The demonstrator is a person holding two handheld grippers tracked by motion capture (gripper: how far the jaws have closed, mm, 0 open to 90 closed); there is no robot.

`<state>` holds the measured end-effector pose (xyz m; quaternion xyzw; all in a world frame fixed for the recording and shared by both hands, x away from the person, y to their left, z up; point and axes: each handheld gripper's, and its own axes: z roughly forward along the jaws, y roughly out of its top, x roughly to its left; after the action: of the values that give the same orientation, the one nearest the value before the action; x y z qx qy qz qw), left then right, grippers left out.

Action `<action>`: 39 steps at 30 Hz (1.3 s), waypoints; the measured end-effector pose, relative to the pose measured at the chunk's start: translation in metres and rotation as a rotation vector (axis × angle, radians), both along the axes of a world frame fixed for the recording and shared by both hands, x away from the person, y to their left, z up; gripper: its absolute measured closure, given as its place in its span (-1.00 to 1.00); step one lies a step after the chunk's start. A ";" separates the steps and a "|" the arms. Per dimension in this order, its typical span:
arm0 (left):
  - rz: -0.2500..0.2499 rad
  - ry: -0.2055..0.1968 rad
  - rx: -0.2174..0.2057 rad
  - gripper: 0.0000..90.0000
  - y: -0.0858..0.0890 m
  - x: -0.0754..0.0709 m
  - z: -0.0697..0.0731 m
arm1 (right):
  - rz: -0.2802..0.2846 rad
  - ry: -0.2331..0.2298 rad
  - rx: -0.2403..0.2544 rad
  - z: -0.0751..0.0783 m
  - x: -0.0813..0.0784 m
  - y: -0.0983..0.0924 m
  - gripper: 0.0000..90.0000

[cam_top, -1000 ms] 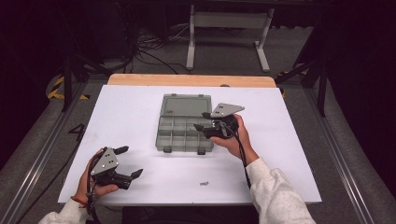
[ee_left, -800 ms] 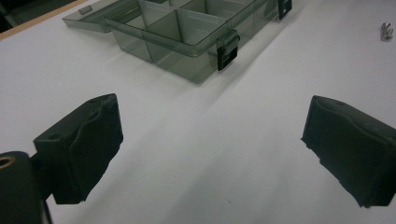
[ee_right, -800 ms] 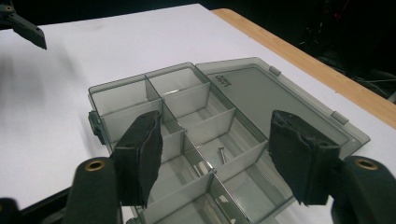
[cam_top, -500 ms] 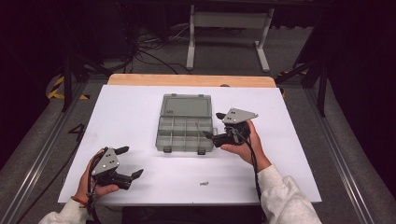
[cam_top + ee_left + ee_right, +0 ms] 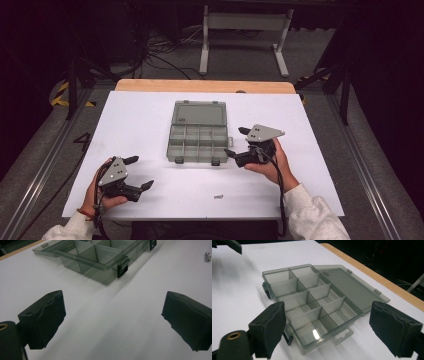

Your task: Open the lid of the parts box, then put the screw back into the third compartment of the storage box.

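Note:
A grey see-through organiser box lies open in the middle of the white table, its lid folded flat toward the far side. Its compartments look empty. My right gripper hovers just off the box's right side, jaws open and holding nothing; in the right gripper view the box sits between and beyond the jaws of the right gripper. My left gripper rests open near the table's front left. In the left gripper view its pads frame bare table, with the box farther off.
A small metal screw lies on the table near the front edge, also visible as the screw at the upper right of the left gripper view. A wooden table edge runs along the back. Dark floor, cables and a stand lie beyond.
My right gripper has moved right, from over the box's right compartments to just beside the box. The left gripper has stayed in place.

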<state>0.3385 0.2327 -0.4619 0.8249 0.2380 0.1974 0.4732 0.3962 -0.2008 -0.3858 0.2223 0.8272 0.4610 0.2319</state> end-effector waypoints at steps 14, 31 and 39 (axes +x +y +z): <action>-0.005 -0.005 0.003 -0.88 -0.005 0.000 0.002 | 0.033 0.014 -0.018 -0.015 -0.039 -0.017 -0.65; -0.010 -0.018 0.021 -0.88 -0.007 -0.003 0.004 | 0.185 0.136 -0.061 -0.044 -0.068 -0.009 -0.22; -0.011 -0.014 0.021 -0.88 -0.008 -0.003 0.003 | 0.288 0.210 -0.102 -0.056 -0.071 0.005 0.21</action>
<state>0.3356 0.2251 -0.4586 0.8298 0.2281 0.2030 0.4672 0.3252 -0.1957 -0.4419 0.1363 0.8925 0.4211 0.0870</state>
